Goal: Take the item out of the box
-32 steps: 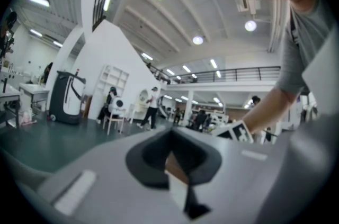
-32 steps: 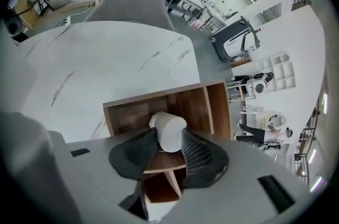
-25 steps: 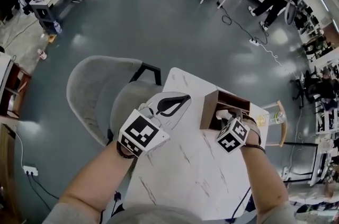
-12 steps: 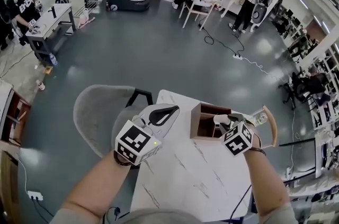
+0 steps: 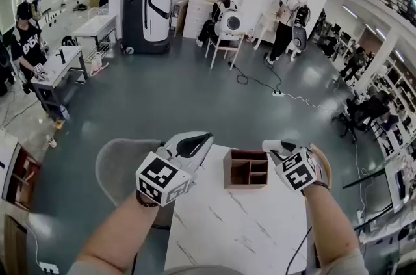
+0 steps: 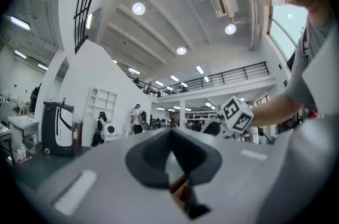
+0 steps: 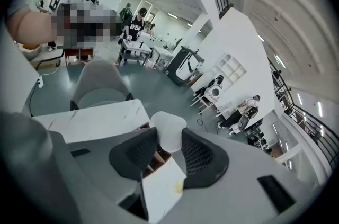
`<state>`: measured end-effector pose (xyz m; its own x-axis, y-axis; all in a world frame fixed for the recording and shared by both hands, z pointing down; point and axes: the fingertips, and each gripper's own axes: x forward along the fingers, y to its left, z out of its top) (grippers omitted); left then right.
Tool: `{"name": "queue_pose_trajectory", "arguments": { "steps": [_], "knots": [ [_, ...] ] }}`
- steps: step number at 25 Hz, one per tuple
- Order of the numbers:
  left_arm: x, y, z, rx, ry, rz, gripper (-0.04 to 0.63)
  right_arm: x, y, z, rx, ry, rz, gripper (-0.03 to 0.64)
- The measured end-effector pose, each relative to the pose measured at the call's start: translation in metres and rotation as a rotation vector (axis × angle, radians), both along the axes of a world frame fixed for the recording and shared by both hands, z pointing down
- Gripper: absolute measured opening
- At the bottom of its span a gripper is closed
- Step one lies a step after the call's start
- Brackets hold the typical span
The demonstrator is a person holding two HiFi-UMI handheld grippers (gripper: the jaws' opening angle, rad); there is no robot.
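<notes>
A brown wooden box [image 5: 246,169] with inner dividers stands on the white marble table [image 5: 234,222]. My right gripper [image 5: 276,149] hovers just right of the box's top, shut on a white rounded item [image 5: 273,145]. In the right gripper view the item [image 7: 168,130] sits squeezed between the two dark pads of the right gripper [image 7: 167,139], with the box [image 7: 154,160] below them. My left gripper [image 5: 195,141] hangs left of the box with nothing in it. In the left gripper view, the left gripper [image 6: 169,135] has its pads meeting at the tips, and a corner of the box [image 6: 180,192] shows beneath.
A grey upholstered chair [image 5: 120,166] stands against the table's left side. A wooden chair back [image 5: 324,166] rises behind my right hand. Farther off are a black-and-white machine [image 5: 148,7], a desk [image 5: 58,69] with a person at it, and people near white shelves.
The right gripper has come up out of the box's opening with the white item and now sits right of the box. The head view has tilted up toward the room.
</notes>
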<state>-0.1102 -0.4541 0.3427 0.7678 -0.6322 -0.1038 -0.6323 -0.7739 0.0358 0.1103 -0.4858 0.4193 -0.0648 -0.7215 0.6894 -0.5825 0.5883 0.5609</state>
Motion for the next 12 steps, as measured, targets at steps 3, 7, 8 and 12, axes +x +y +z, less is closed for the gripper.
{"name": "queue_pose_trajectory", "arguments": {
  "steps": [3, 7, 8, 12],
  "knots": [
    [0.003, 0.003, -0.026, 0.024, 0.013, -0.001, 0.002, 0.001, 0.002, -0.033, 0.058, -0.051, 0.002, 0.149],
    [0.016, 0.014, -0.055, 0.036, 0.019, -0.009, 0.002, 0.011, 0.011, -0.080, 0.140, -0.134, -0.008, 0.149],
    [0.020, 0.017, -0.062, 0.041, 0.017, -0.012, 0.002, 0.014, 0.014, -0.091, 0.159, -0.156, -0.013, 0.149],
    [0.043, 0.030, -0.088, 0.069, 0.015, -0.030, 0.002, 0.033, 0.028, -0.127, 0.231, -0.239, -0.043, 0.149]
  ]
}}
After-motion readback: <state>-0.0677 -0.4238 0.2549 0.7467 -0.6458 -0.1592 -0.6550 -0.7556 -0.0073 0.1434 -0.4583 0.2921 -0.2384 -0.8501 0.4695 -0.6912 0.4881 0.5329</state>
